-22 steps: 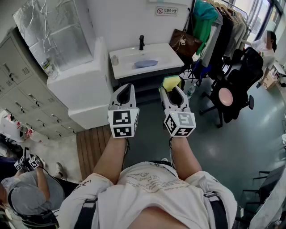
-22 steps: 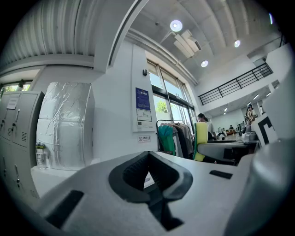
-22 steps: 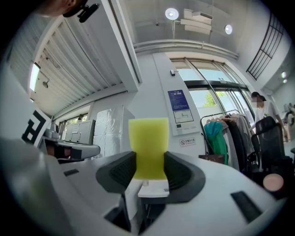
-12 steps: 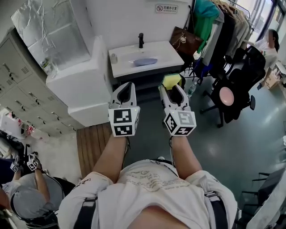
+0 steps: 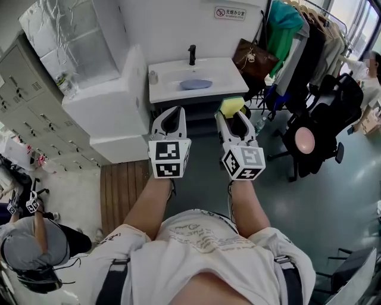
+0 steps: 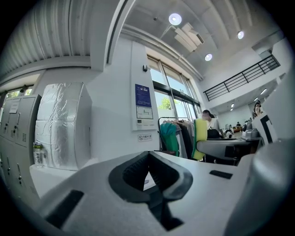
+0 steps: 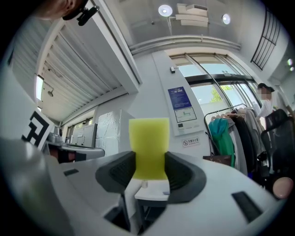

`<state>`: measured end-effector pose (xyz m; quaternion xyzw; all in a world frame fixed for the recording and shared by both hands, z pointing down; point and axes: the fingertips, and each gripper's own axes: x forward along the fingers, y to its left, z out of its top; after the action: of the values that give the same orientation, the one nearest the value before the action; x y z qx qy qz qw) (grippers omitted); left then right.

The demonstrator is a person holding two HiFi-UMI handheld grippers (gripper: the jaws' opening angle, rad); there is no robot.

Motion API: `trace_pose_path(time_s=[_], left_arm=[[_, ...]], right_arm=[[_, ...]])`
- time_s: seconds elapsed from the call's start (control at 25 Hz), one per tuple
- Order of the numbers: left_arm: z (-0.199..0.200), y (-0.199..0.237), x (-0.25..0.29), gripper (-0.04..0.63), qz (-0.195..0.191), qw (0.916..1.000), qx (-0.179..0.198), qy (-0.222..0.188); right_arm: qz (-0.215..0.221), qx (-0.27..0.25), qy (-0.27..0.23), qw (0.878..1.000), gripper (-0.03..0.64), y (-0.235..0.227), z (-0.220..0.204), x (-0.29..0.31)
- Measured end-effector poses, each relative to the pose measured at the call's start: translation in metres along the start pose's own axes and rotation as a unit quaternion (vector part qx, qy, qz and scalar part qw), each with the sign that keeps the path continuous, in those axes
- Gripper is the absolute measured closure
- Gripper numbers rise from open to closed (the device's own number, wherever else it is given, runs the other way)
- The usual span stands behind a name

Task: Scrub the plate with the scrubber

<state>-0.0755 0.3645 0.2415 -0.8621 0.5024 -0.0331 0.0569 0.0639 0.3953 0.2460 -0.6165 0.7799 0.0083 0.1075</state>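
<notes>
Right gripper view: right gripper (image 7: 148,161) jaws clamped on the yellow scrubber (image 7: 148,138), frame centre. Left gripper (image 6: 148,159) jaws together, empty. In the head view, the blue plate (image 5: 196,84) lies on the sink counter (image 5: 229,71), upper centre.

A sign (image 5: 233,12) on the white wall (image 5: 166,24) shows a red prohibition circle beside Chinese characters, too small to read.
</notes>
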Motion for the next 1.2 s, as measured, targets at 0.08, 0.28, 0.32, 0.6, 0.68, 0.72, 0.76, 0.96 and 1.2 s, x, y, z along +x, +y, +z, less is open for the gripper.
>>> trace_pose_path(time_s=[0.08, 0.28, 0.32, 0.6, 0.68, 0.72, 0.76, 0.96, 1.2], left_arm=[[-0.001, -0.008, 0.009, 0.578, 0.008, 0.9999, -0.007, 0.0], [-0.008, -0.034, 0.027, 0.578, 0.009, 0.9995, -0.025, 0.016], [-0.01, -0.039, 0.03, 0.578, 0.008, 0.9995, -0.024, 0.018], [-0.018, -0.047, 0.049, 0.578, 0.015, 0.999, -0.031, 0.027], [-0.022, -0.044, 0.057, 0.578, 0.02, 0.9988, -0.034, 0.03], [-0.025, -0.041, 0.061, 0.578, 0.022, 0.9986, -0.036, 0.031], [-0.027, -0.037, 0.066, 0.578, 0.024, 0.9985, -0.038, 0.032], [-0.035, -0.019, 0.096, 0.578, 0.025, 0.9979, -0.05, 0.033], [-0.042, 0.005, 0.141, 0.578, 0.021, 0.9977, -0.057, 0.032]], right_arm=[[0.008, 0.0, 0.002, 1.0, 0.414, -0.013, 0.0, 0.001], [0.022, 0.007, 0.011, 1.0, 0.414, -0.041, -0.005, 0.0], [0.022, 0.009, 0.012, 1.0, 0.414, -0.047, -0.006, 0.0], [0.028, 0.02, 0.022, 0.999, 0.414, -0.068, -0.017, 0.009], [0.033, 0.021, 0.026, 0.999, 0.414, -0.07, -0.023, 0.017], [0.036, 0.022, 0.028, 0.999, 0.414, -0.071, -0.026, 0.022], [0.039, 0.022, 0.029, 0.999, 0.414, -0.072, -0.028, 0.027], [0.044, 0.02, 0.031, 0.998, 0.414, -0.078, -0.036, 0.062], [0.041, 0.017, 0.034, 0.998, 0.414, -0.092, -0.043, 0.108]])
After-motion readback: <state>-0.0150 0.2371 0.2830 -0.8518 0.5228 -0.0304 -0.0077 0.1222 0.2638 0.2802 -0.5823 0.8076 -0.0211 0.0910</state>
